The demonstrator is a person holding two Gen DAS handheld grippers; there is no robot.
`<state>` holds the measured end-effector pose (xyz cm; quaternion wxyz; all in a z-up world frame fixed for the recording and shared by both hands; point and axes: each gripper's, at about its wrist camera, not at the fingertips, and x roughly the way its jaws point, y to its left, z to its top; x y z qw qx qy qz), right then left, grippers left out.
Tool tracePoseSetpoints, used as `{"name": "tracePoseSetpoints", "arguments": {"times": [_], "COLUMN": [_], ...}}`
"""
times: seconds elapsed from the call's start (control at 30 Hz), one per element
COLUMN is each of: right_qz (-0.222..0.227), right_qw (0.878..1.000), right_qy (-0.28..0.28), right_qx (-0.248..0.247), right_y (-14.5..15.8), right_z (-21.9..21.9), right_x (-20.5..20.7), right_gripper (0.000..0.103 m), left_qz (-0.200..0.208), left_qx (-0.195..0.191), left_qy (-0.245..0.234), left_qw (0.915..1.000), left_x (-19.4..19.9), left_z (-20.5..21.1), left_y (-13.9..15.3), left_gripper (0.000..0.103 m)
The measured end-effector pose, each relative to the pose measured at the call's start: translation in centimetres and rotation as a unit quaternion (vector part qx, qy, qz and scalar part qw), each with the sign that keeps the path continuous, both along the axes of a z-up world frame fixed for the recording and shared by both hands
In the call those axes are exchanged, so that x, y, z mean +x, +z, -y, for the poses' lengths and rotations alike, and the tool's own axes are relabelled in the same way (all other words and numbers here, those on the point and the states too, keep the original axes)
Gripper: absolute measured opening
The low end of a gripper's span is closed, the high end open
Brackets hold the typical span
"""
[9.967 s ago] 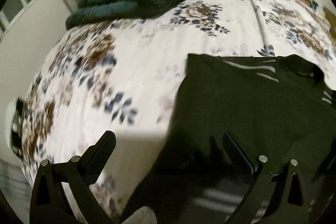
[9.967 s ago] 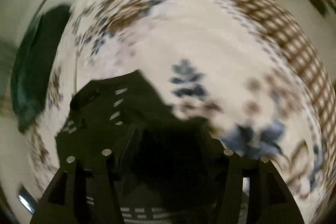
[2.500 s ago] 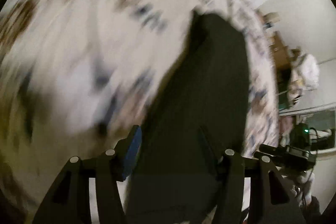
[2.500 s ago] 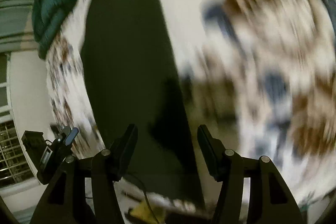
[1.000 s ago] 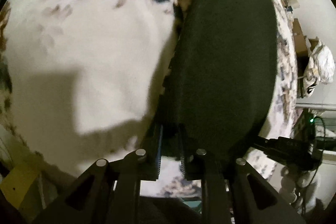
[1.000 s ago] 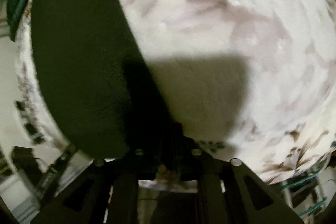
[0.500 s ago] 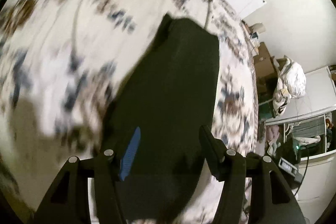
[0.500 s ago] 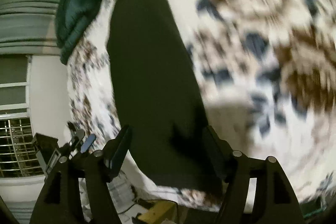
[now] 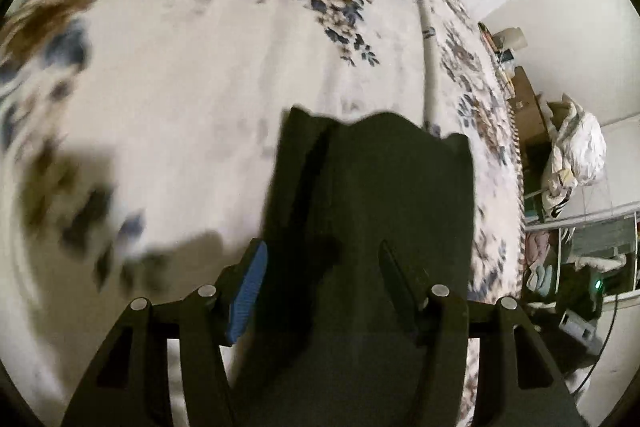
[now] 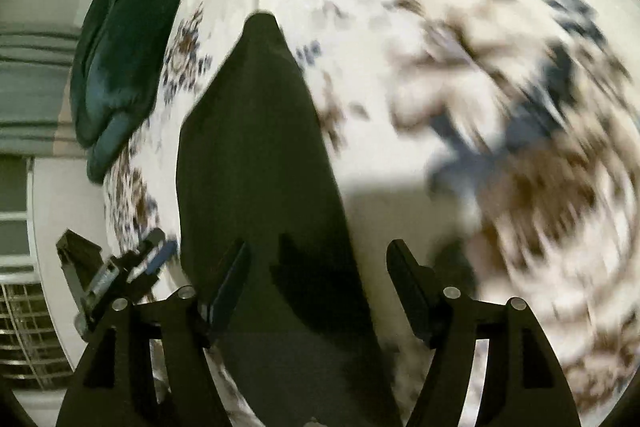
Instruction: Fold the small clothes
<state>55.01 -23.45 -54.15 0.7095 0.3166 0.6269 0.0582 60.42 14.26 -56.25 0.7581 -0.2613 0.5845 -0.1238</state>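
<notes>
Dark folded cloth garment [image 9: 380, 195] on floral bedsheet [image 9: 180, 87], both hand-held grippers spread, empty.
Long axis runs straight ahead from left hand-held gripper [image 9: 320, 287]; right hand-held gripper [image 10: 318, 287] probably equally near.

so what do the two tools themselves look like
Both are matte black, angular frames with triangular cut-outs and round silver bolt heads. The left tool has flat tapered fingers; one carries a ribbed blue pad. The right tool matches, with a bluish pad.

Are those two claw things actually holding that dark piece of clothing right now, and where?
Nothing is held. The left gripper and the right gripper both stand open above the dark garment, which lies on the floral bedspread.
</notes>
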Motion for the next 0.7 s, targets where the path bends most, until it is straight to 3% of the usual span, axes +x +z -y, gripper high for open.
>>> {"name": "tracePoseSetpoints", "arguments": {"times": [0.1, 0.2, 0.3, 0.43, 0.57, 0.7], "right_qz": [0.004, -0.002, -0.022, -0.046, -0.044, -0.037], "right_qw": [1.000, 0.999, 0.990, 0.986, 0.986, 0.989], "right_qy": [0.009, 0.029, 0.053, 0.041, 0.039, 0.056], "right_qx": [-0.018, -0.044, -0.129, -0.158, -0.155, -0.128], "right_y": [-1.6, -3.5, -5.4, -6.6, -4.9, -1.7], "right_z": [-1.8, -3.9, -5.8, -6.3, -6.5, -6.1], "right_x": [4.8, 8.3, 10.7, 12.2, 11.7, 6.4], "right_gripper": [0.072, 0.072, 0.071, 0.071, 0.072, 0.073], "left_qz": [0.001, 0.002, 0.008, 0.014, 0.043, 0.057], "left_qx": [0.033, 0.092, 0.112, 0.125, 0.135, 0.105], "left_qy": [-0.023, -0.026, -0.029, -0.039, -0.043, -0.035], "left_qw": [0.9992, 0.9954, 0.9932, 0.9913, 0.9890, 0.9922], "left_x": [2.5, 4.2, 4.8, 4.2, 0.7, -5.0], "left_z": [1.1, 1.3, 0.7, 0.7, 0.2, -0.6], "left_y": [-1.6, -3.1, -3.8, -3.1, 0.5, 3.6], "left_gripper": [0.056, 0.058, 0.058, 0.058, 0.056, 0.056]}}
